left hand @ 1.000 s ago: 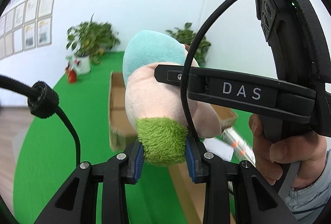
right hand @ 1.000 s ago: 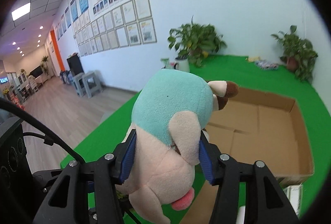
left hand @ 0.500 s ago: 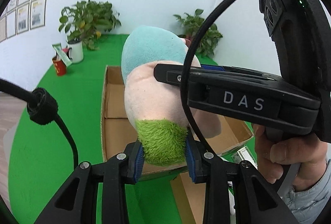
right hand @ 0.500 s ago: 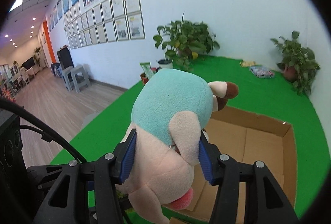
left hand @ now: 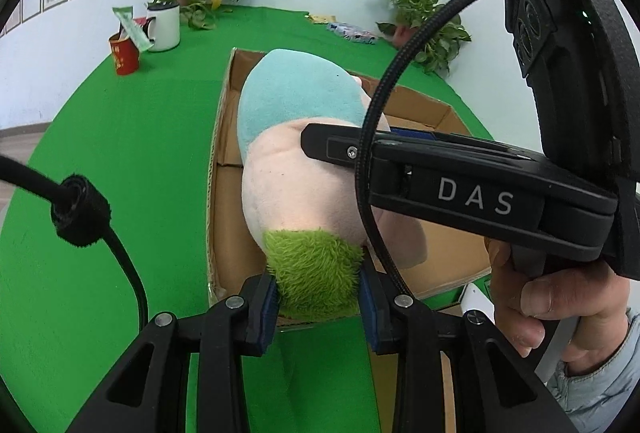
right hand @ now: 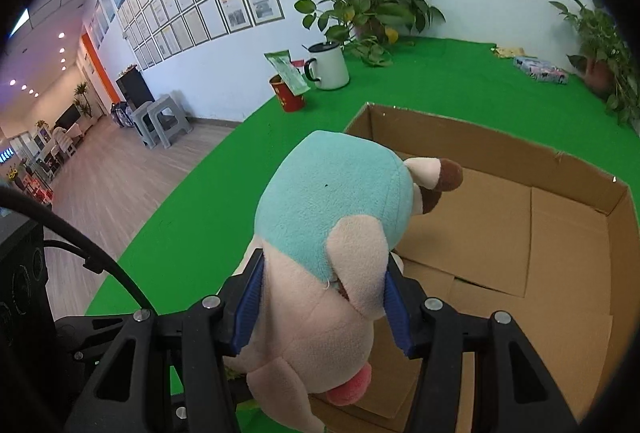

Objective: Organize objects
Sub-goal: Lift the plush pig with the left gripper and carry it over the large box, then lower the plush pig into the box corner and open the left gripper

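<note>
A plush toy [left hand: 296,169] with a pale pink body, a teal head and a green tuft hangs over an open cardboard box [left hand: 224,177]. My left gripper [left hand: 318,299] is shut on the green tuft. My right gripper [right hand: 322,303] is shut on the pink body of the plush toy [right hand: 332,217], just below its teal head. In the left wrist view the right gripper's black body crosses in front of the toy, with a hand [left hand: 556,305] on its handle. The cardboard box [right hand: 560,161] lies below and to the right of the toy, its brown floor bare.
A green cloth [right hand: 420,81] covers the table. At the back stand a white mug [right hand: 328,65], a red cup [right hand: 290,93] with a green packet, two potted plants [right hand: 368,5] and a small patterned pack [right hand: 540,69]. A white object [left hand: 474,299] lies by the box's near corner.
Both grippers have come down and forward with the toy, from short of the box to over its near part. The box and the table now fill more of both views. Both grips are unchanged.
</note>
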Tool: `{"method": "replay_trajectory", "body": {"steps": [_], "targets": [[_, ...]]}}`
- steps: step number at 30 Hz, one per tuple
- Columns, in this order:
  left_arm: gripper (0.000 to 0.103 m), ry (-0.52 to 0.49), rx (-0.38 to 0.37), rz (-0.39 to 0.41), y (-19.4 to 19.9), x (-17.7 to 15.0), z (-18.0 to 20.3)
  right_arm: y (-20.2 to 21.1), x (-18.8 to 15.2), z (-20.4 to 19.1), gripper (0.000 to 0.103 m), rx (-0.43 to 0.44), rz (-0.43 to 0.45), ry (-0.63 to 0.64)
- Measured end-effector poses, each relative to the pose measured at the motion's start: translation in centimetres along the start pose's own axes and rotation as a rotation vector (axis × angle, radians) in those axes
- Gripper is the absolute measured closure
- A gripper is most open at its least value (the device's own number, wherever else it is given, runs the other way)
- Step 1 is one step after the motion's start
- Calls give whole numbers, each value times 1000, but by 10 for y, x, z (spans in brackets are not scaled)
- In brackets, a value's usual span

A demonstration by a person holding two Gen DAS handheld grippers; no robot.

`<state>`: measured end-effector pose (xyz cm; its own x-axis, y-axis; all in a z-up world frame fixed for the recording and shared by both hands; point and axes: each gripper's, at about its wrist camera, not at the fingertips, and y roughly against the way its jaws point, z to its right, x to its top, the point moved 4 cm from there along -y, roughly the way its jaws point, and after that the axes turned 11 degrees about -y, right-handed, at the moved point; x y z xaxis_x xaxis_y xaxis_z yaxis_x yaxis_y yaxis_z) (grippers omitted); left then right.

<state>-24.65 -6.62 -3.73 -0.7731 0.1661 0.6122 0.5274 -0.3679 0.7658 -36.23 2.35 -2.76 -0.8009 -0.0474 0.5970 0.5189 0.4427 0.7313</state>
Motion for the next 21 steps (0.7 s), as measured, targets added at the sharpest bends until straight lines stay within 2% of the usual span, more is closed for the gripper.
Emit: {"method": "replay_trajectory", "body": {"steps": [4, 9, 12, 17, 21], "targets": [[71, 18, 15, -12, -17, 2, -18, -12, -1, 2, 50, 6, -13, -10], [64, 50, 14, -29, -31, -4, -39, -32, -6, 3, 50, 15, -56, -6], [63, 29, 36, -16, -27, -6, -41, -37, -10, 6, 49, 26, -71, -11], [63, -52, 123, -13, -9, -15, -30, -41, -15, 5, 46, 14, -90, 3], [63, -24, 140, -1, 0, -20, -37, -39, -14, 8, 39, 28, -82, -21]]}}
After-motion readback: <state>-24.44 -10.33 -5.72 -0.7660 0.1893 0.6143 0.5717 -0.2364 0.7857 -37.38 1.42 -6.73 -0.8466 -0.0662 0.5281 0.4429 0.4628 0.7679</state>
